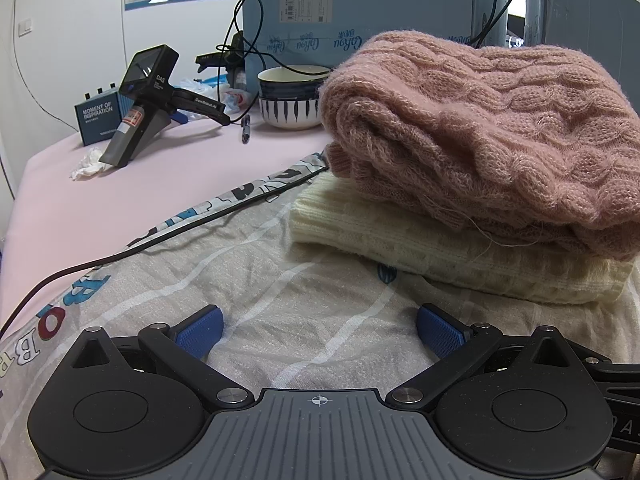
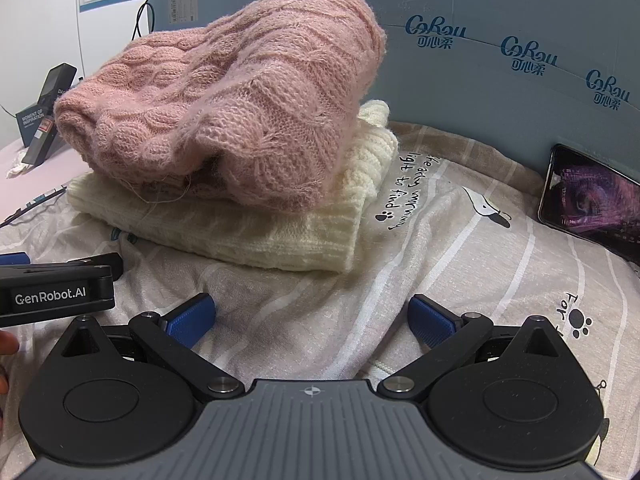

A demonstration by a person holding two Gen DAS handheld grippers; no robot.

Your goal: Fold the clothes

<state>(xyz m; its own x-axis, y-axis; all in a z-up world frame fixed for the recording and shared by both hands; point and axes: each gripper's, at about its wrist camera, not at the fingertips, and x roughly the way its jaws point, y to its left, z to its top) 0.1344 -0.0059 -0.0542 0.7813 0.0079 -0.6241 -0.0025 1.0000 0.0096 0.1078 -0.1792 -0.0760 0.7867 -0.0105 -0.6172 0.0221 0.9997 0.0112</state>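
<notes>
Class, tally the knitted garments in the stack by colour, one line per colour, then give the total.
Pink sweater: 1
Cream sweater: 1
Total: 2

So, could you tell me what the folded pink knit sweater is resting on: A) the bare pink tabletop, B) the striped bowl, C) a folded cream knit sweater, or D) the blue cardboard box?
C: the pink sweater lies on top of the folded cream sweater, which itself sits on the printed sheet; both grippers, left and right, are open and hold nothing.
</notes>
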